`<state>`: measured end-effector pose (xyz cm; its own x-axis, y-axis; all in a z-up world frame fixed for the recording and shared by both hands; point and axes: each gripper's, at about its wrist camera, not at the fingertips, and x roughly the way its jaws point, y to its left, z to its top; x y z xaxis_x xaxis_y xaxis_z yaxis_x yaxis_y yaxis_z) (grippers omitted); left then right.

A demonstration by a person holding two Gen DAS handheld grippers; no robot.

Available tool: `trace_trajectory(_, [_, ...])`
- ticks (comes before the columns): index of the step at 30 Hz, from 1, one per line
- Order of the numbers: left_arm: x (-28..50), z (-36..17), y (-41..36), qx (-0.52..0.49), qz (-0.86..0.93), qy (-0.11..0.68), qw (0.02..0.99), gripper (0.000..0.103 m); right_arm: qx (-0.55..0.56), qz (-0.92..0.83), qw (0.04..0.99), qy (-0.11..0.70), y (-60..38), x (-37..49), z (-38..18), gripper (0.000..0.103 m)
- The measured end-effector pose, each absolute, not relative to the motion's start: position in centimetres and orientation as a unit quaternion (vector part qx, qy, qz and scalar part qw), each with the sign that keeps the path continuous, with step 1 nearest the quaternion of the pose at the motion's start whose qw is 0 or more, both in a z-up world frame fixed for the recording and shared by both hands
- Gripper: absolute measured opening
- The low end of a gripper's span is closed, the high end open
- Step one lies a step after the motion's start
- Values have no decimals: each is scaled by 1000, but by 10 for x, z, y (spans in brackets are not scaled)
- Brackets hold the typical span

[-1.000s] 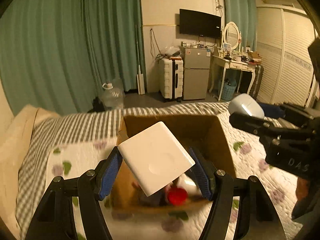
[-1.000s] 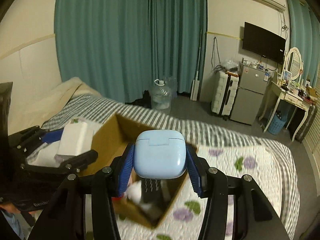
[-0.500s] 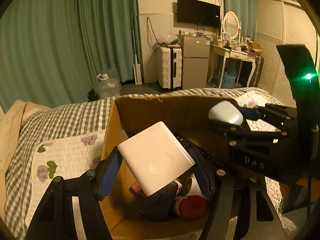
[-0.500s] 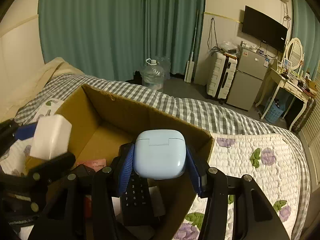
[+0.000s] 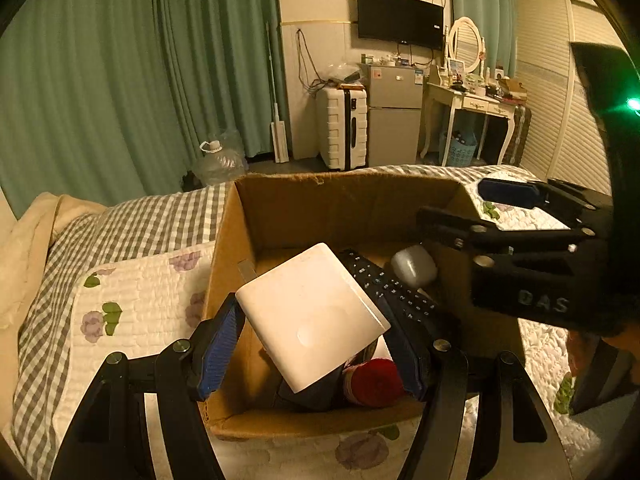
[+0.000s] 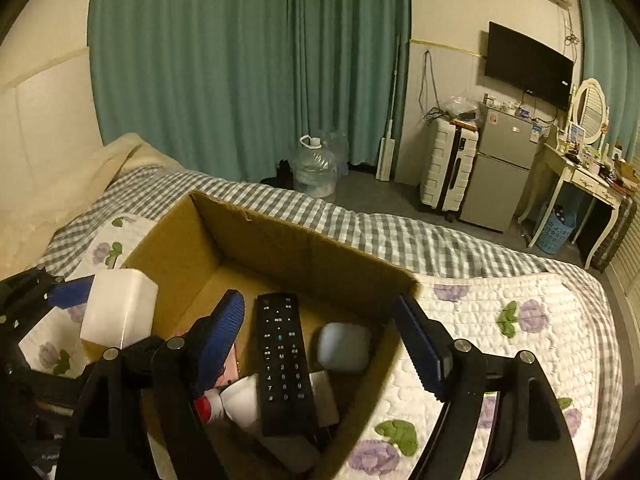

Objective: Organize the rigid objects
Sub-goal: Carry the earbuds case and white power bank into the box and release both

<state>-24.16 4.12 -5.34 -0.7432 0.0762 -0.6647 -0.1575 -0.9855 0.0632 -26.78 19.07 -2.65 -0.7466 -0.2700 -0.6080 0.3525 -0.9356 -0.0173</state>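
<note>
Cardboard box (image 6: 280, 240) on the quilted bed (image 6: 500, 312) already holds a black remote (image 6: 282, 356), a pale blue earbud case (image 6: 344, 346) and a red-capped bottle (image 5: 374, 382). Right gripper (image 6: 320, 344) hangs over it, fingers spread and empty. Left gripper (image 5: 312, 344) pinches a white power bank (image 5: 312, 316) above the box, not yet dropped in. Green curtains (image 6: 240, 60) and a fridge (image 6: 500, 168) stand behind

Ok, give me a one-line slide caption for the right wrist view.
Open right gripper above a cardboard box holding a remote and pale blue case.
</note>
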Motion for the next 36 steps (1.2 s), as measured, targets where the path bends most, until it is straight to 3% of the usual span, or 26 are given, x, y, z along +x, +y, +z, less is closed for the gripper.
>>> trace_trajectory(8, [-267, -42, 55, -351, 933, 67, 52, 69, 299, -943, 139, 50, 215, -258, -11, 84])
trace_trajectory(17, [-303, -71, 68, -373, 924, 68, 55, 71, 312, -943, 112, 32, 234, -270, -17, 84])
trace_trajectory(24, [-300, -70, 77, -361, 925, 115, 30, 72, 306, -947, 96, 29, 236, -270, -17, 95])
trace_trajectory(30, [-287, -48, 71, -333, 936, 114, 12, 73, 291, -952, 92, 26, 240, -261, -3, 95])
trace_trajectory(36, [-251, 13, 58, -278, 954, 108, -14, 78, 243, -966, 74, 49, 240, -217, 35, 100])
